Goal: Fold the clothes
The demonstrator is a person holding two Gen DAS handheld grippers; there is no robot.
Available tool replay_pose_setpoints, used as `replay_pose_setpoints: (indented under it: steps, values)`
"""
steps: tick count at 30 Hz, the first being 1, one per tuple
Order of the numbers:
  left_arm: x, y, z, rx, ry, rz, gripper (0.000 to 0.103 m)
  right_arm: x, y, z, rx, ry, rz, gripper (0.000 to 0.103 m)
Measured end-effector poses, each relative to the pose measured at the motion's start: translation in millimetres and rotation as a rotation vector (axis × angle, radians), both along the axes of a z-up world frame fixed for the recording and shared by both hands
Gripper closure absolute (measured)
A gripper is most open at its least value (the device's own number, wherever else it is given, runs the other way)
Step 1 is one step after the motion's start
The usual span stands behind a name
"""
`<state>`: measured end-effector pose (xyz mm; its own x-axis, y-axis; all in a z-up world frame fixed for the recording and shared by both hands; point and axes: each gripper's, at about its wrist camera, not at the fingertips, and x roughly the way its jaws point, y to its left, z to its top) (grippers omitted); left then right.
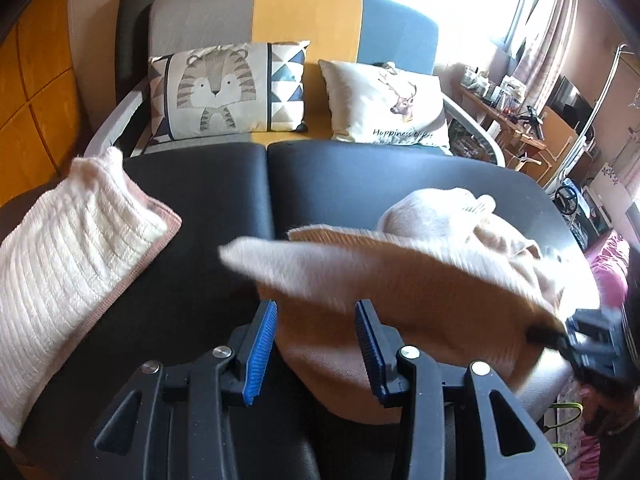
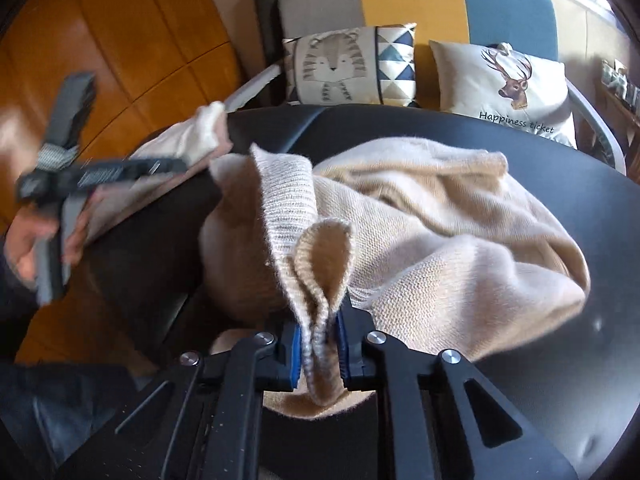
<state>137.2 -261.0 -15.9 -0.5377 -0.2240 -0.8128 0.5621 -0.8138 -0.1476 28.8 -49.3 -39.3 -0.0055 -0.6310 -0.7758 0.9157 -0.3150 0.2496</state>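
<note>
- While the beige sweater (image 2: 440, 220) lies crumpled at the middle of the black table (image 2: 580, 340), we judge the fold on it barely begun: no clean crease shows, and the body of it bunches toward three o'clock in the right wrist view
- We see a folded white knit (image 1: 72, 248) already set down at nine o'clock on the table in the left wrist view, so we take one garment as done and this one as left to do
- Our right gripper (image 2: 318, 344) has its jaws pressed together on a ribbed hem or cuff of the sweater, the doubled edge standing up between the blue pads
- Our left gripper (image 1: 316, 344) stands half spread with nothing pinched; sweater cloth lies beneath and between the pads, yet they do not press on it
- In the left wrist view a flap of the sweater stretches, blurred, from the centre toward four o'clock, where the right gripper carries it
- Both grippers slant downward toward the table; in the right wrist view the left one shows blurred at nine o'clock with a hand (image 2: 24, 240) on its handle
- Beyond the table at twelve o'clock a sofa (image 1: 304, 12) holds a tiger cushion (image 1: 224, 88) and a deer cushion (image 1: 388, 100)
</note>
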Motion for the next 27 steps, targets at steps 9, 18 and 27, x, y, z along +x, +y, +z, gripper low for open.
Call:
replay_pose_setpoints:
  steps: [9, 18, 27]
  values:
    - [-4, 13, 19, -0.033, 0.015, -0.007, 0.062, 23, 88, -8, 0.071, -0.033, -0.071, 0.092]
    - [-12, 22, 11, -0.009, 0.001, -0.027, 0.062, 8, 100, 3, -0.077, -0.039, -0.231, 0.034]
    - [-35, 33, 13, -0.039, 0.001, -0.135, 0.062, 39, -27, 10, -0.082, 0.077, -0.016, 0.024]
